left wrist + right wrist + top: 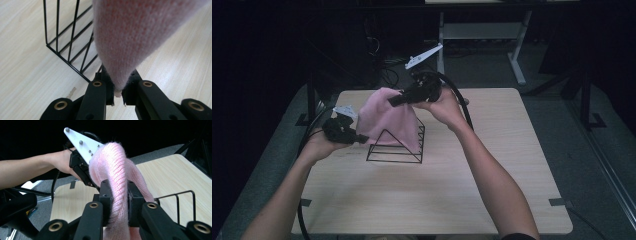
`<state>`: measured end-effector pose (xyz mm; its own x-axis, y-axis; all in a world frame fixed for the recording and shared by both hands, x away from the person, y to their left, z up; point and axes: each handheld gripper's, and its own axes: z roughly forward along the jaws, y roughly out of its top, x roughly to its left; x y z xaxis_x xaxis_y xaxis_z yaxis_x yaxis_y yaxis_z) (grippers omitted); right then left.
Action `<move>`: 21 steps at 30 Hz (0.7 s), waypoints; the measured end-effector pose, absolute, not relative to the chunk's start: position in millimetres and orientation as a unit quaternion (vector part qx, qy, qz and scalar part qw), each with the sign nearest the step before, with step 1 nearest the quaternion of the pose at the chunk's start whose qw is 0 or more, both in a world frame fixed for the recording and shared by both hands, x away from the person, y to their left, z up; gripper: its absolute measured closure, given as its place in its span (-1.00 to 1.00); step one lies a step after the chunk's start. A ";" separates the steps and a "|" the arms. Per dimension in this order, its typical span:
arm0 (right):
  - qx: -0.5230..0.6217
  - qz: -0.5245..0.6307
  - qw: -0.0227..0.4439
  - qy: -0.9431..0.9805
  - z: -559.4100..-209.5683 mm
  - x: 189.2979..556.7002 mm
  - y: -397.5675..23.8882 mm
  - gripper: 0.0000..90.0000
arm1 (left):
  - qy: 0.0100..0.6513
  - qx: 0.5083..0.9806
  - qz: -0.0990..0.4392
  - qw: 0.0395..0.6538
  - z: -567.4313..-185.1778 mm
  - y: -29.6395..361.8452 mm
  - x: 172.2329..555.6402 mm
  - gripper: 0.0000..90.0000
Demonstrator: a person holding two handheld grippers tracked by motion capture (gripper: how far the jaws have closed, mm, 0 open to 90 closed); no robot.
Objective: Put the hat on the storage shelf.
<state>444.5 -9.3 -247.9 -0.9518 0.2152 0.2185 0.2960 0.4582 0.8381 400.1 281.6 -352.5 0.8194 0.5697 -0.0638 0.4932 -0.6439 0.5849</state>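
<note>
A pale wooden table [492, 190] is seen from above, set in a dim room with grey floor around it and the white legs of another desk [517, 55] beyond the far edge. Most of the tabletop is left bare: the whole near half and the right side are open, and the far right corner too. A black wire rack [394, 147], triangular at its end, is stood left of centre, well in from every edge. A pink knitted cloth [387, 117] is held up over that rack, stretched between the two tools; its long axis is run from low at the left to high at the far right, and the lower hem is draped against the rack's far side. The left gripper [118, 96] is clamped on one tapered corner of the cloth, just above the wood beside the rack's base. The right gripper [117, 195] is closed tight on a bunched fold of the cloth, raised above the rack's top, with the knit pinched between both pads.
</note>
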 end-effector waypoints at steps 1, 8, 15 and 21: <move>-0.151 -0.499 0.043 -0.852 -250.7 444.0 -9.3 0.72 | 0.296 0.904 0.062 0.301 -353.8 281.4 400.2 0.83; -0.157 -0.495 0.052 -0.853 -265.6 442.4 -6.9 0.72 | 0.308 0.897 0.058 0.311 -370.0 285.4 398.6 0.82; -0.160 -0.486 0.062 -0.857 -277.7 443.5 -3.6 0.72 | 0.329 0.884 0.038 0.330 -387.6 290.6 397.4 0.82; -0.155 -0.475 0.071 -0.863 -288.7 443.6 1.1 0.72 | 0.332 0.887 0.027 0.318 -397.8 293.5 401.1 0.82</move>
